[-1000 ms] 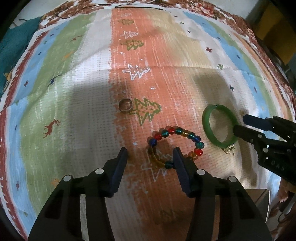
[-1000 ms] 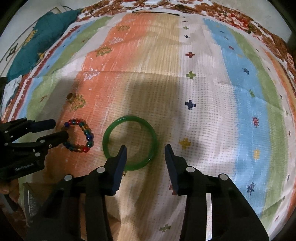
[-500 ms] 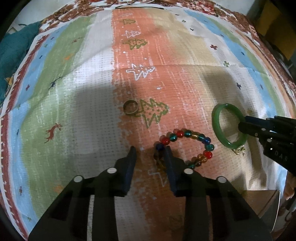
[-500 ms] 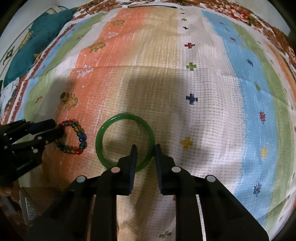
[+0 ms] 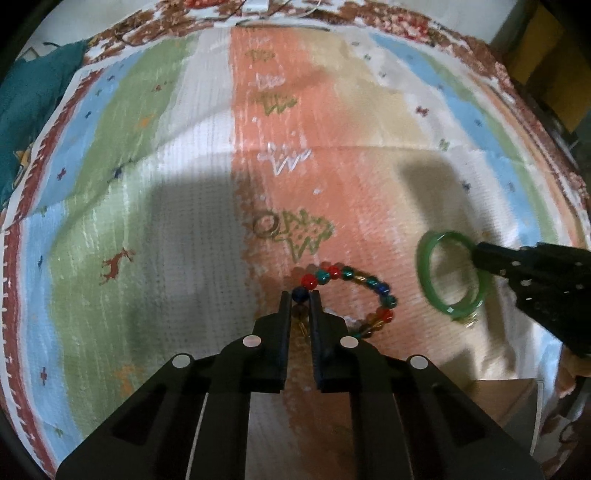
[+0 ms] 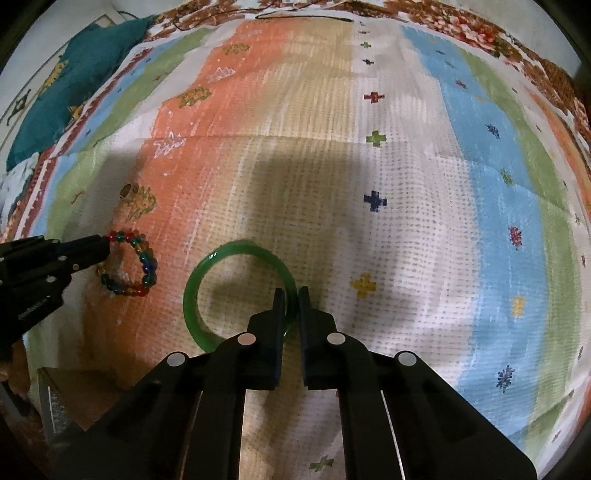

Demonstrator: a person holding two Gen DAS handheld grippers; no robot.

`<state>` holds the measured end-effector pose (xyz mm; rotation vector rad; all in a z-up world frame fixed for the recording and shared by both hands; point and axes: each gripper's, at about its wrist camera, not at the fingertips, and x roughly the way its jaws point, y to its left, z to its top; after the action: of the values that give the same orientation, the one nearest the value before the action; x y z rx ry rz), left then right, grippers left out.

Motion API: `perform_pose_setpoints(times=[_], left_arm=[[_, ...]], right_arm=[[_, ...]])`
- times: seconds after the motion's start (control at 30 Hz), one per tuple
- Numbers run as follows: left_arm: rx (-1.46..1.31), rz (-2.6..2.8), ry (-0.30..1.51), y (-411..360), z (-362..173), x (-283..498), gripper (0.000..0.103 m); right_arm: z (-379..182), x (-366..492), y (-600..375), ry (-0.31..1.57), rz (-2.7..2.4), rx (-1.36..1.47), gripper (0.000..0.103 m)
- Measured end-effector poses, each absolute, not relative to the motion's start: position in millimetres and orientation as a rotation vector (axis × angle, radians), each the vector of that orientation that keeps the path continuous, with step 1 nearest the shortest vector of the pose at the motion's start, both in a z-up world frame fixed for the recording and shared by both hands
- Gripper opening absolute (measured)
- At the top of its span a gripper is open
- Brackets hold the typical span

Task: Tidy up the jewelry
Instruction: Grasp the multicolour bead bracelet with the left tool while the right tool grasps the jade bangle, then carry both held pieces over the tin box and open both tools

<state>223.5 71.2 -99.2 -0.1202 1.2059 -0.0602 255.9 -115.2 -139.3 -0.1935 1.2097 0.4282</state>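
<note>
A multicoloured bead bracelet lies on the striped cloth; my left gripper is shut on its left side. The bracelet also shows in the right wrist view, with the left gripper at its edge. A green bangle is pinched at its right rim by my right gripper, which is shut on it. In the left wrist view the bangle looks tilted and slightly raised, with the right gripper on it. A small metal ring lies farther out, next to a green tree motif.
A teal cloth lies at the far left past the striped cloth. A cardboard box sits near the front right corner. A dark cord runs along the far edge. A small gold piece lies under the bangle.
Both grippers have closed, the left onto the bead bracelet and the right onto the green bangle. The bangle now looks tilted up from the cloth.
</note>
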Motion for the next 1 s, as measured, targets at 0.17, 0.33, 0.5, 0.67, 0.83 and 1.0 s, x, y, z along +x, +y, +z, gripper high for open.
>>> perform_pose_setpoints(times=[0.17, 0.33, 0.5, 0.67, 0.83, 1.0], left_arm=[[-0.159, -0.085, 1.160, 70.6, -79.2, 216.8, 0.009], [-0.172, -0.111, 1.129, 64.6, -65.6, 209.0, 0.009], [-0.187, -0.130, 1.096, 65.2, -52.9, 206.4, 0.009], [-0.192, -0.118, 1.092, 71.1, -50.7, 203.1, 0.009], [-0.210, -0.112, 1.068, 77.3, -41.0, 196.5, 0.009], [-0.220, -0.131, 1.046, 75.9, -31.2, 188.6, 0.009]], right_arm=[[-128.7, 252.0, -113.4, 1.182, 0.437, -0.204, 0.008], [-118.5, 246.5, -112.7, 1.156, 0.444, -0.206, 0.008], [-105.7, 242.4, -113.6, 1.126, 0.452, -0.188, 0.008], [-94.9, 236.3, -114.0, 1.106, 0.463, -0.177, 0.008], [-86.0, 228.9, -113.5, 1.086, 0.477, -0.173, 0.008], [-77.4, 220.5, -114.2, 1.068, 0.492, -0.163, 0.008]])
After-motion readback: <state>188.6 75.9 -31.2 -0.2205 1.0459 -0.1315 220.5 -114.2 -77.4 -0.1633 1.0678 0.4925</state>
